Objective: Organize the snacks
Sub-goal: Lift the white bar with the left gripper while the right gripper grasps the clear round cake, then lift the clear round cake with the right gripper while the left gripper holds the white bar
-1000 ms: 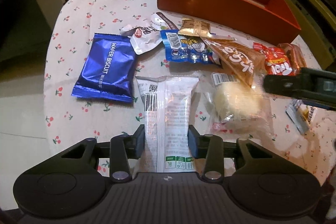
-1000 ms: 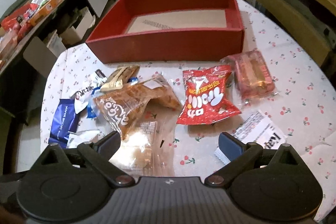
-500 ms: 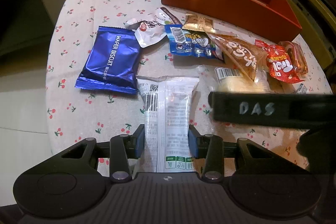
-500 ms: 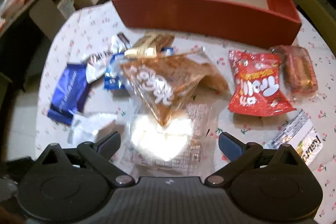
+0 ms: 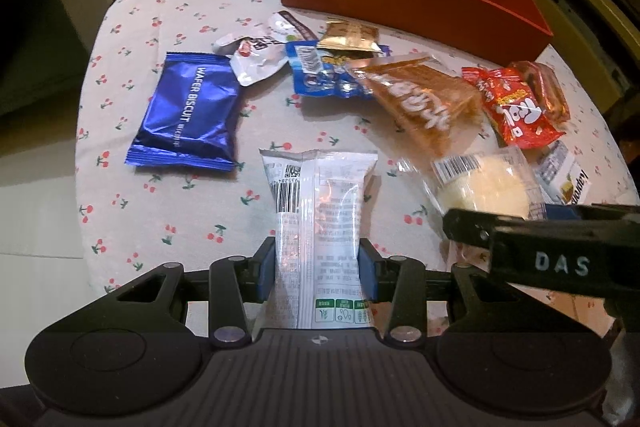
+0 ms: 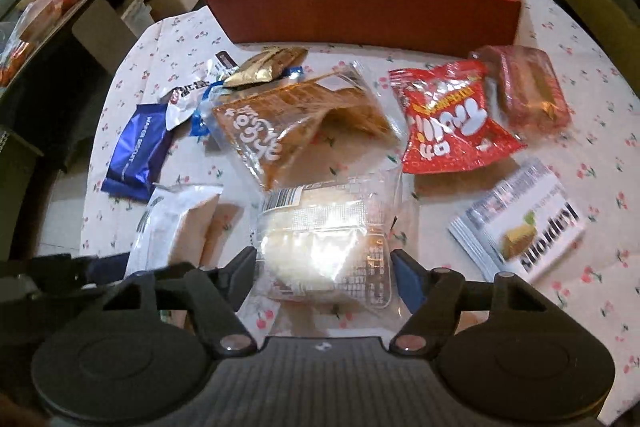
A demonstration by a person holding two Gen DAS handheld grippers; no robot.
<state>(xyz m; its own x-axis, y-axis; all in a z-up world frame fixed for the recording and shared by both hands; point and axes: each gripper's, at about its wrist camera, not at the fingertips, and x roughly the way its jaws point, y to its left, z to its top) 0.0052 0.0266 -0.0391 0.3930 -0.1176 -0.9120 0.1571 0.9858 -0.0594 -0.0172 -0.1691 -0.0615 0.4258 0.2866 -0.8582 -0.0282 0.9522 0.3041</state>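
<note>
My left gripper (image 5: 318, 267) is shut on the near end of a white snack packet (image 5: 320, 195) that lies lengthwise on the cherry-print tablecloth (image 5: 160, 219). My right gripper (image 6: 324, 267) straddles a clear-wrapped pale bun (image 6: 324, 227). Its jaws are closing, their pads at the wrapper's edges without squeezing it. In the left wrist view the bun (image 5: 480, 187) lies to the right, with a finger (image 5: 480, 235) of the right gripper in front of it. A red open box (image 6: 360, 11) stands at the far side of the table.
Loose snacks lie between the grippers and the box: a blue wafer biscuit pack (image 5: 188, 111), an orange-brown packet (image 6: 288, 123), a red packet (image 6: 448, 123), a pink clear pack (image 6: 524, 87) and a white printed packet (image 6: 520, 223). The table edge drops off at the left.
The right gripper has moved left and down over the bun, and its jaws have narrowed from wide open to the wrapper's width. The left gripper still holds the white packet and has not moved.
</note>
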